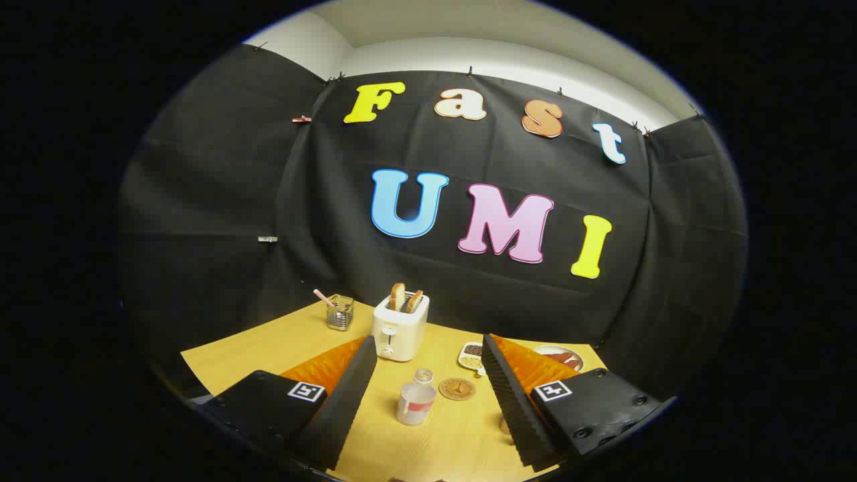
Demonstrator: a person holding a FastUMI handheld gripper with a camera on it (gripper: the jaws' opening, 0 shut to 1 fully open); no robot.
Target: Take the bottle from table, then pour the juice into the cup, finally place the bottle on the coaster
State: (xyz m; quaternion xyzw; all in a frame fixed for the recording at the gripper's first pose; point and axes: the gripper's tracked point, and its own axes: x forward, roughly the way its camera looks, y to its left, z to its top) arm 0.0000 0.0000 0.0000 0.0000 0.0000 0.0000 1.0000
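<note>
Wooden table (268,351) carries one bottle (416,399) standing upright between the wide-open fingers of the gripper (428,395), not touched. First step, I think: advance and close on it. One coaster (457,389) lies just right of it; one toaster (400,327) with two slices stands far behind.

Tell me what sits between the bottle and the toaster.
Nothing: in the claw's view, bare wooden table separates bottle from toaster. The open claw flanks the bottle.
</note>
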